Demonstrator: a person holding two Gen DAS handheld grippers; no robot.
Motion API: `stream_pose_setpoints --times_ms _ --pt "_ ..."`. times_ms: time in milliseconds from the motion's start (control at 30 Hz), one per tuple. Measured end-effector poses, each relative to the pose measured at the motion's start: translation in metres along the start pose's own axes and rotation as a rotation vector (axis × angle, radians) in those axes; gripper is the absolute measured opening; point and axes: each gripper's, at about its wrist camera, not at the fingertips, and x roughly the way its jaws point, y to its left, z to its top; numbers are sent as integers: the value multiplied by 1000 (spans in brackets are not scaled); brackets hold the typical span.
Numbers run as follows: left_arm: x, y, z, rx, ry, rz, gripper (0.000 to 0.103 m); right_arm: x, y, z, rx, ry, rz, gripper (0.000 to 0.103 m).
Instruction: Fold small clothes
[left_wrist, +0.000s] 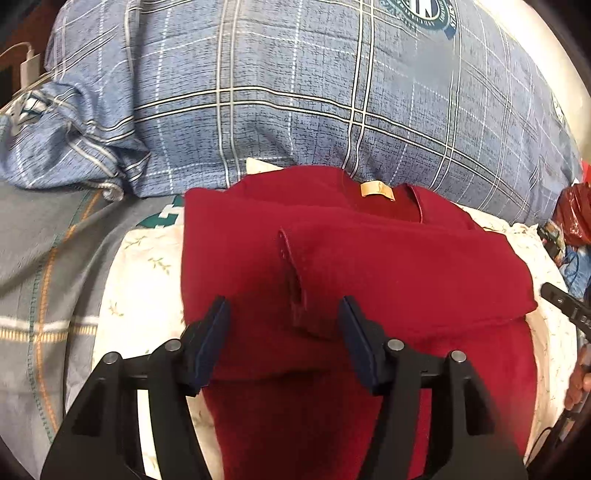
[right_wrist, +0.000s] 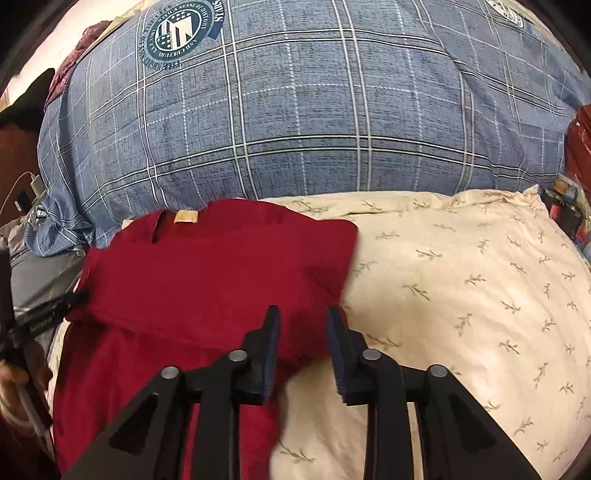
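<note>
Over the red garment (left_wrist: 369, 266), the left gripper (left_wrist: 284, 310) hangs released above a folded-in sleeve; clamping several layers could drag the fold apart. From the right wrist view, the right gripper (right_wrist: 301, 319) stands unclenched at the garment's right edge. Behind the garment lies a blue plaid duvet (right_wrist: 295, 110); beneath it, a cream leaf-print sheet (right_wrist: 461, 277).

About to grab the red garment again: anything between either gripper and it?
Nothing visible. The left gripper is open directly over the red garment; the right gripper is open at its right edge on the floral pillow.
</note>
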Motion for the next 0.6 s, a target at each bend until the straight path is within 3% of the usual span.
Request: stream_pose_setpoints --times_ms 67,167,233,333,533,600 --pt "-7 -1 -3 0 2 10 60 18 3 1 5 17 -13 34" --pt "-23 -3 -10 17 -10 37 61 46 0 -7 7 116 -91 34" --pt "-35 0 -19 6 -36 68 72 36 4 -10 -22 99 -86 34" --pt "-43 2 -31 -6 -36 86 72 17 4 -14 -10 87 -46 36" --pt "-56 -2 -51 11 -23 120 72 -25 4 -39 2 68 62 63" --pt "-63 -5 -57 15 -23 120 72 -37 6 -54 -2 80 99 64"
